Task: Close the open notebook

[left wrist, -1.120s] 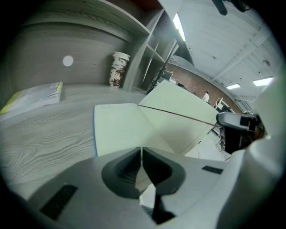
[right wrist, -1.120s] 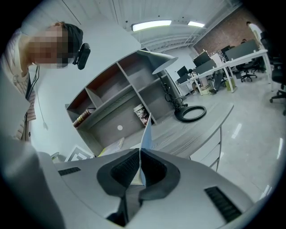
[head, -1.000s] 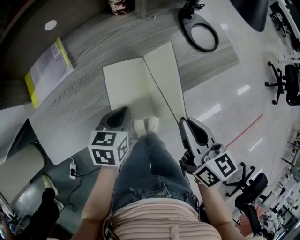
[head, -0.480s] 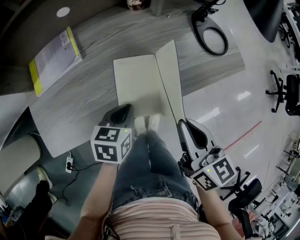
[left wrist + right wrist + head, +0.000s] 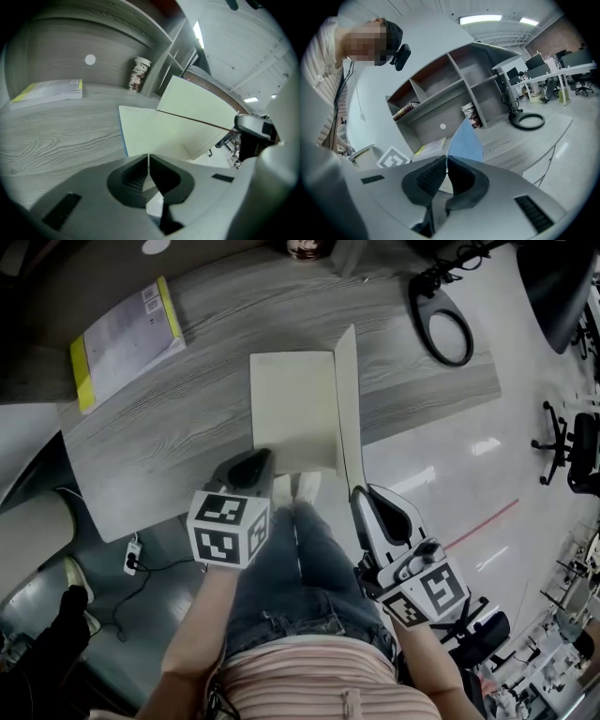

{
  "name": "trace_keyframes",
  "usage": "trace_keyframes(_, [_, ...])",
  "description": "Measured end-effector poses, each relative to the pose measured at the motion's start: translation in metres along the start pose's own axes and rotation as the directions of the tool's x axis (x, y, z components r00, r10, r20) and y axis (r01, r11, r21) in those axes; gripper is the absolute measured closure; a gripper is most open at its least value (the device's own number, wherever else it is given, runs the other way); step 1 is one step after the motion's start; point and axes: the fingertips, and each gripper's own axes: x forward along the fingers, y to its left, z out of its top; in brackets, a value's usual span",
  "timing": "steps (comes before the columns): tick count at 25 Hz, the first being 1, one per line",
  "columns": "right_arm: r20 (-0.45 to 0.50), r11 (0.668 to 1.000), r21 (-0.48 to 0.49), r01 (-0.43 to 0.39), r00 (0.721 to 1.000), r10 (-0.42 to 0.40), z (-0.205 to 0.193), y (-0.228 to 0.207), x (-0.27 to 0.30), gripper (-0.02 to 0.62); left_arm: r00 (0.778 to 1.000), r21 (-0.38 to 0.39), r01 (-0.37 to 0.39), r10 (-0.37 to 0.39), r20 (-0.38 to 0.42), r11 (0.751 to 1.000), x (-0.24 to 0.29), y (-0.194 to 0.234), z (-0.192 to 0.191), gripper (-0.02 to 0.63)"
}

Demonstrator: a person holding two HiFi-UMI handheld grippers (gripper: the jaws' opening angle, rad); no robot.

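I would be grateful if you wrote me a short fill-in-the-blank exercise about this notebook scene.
1. The cover gripped by the right tongs is ___.
2. In the head view, the black ring lies to the ___ of the notebook.
3. The booklet on the table is edged in ___.

Missing words: blue; right; yellow.
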Motion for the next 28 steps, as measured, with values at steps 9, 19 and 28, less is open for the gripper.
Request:
trace_keyframes(9, [-0.055, 0.996, -0.058, -0.062, 0.997, 0.058, -0.008, 0.018, 0.017, 0.575, 1.000, -0.041, -0.018, 0.019, 0.015, 0.999, -0.008, 0.009, -0.005, 0.593])
trace_keyframes(19, [-0.119, 0.986, -0.091, -0.139, 0.985, 0.128, -0.022, 0.035, 0.037, 0.575, 0.999, -0.111, -0.026, 0.029, 0.031, 0.994, -0.017, 0.019, -0.009, 0.593])
trace_keyframes(28, [-0.196, 0.974, -0.114, -0.195, 0.966, 0.171, -0.041, 0.048, 0.057, 0.575, 0.998, -0.147, -0.043, 0.050, 0.043, 0.988, -0.028, 0.032, -0.014, 0.592])
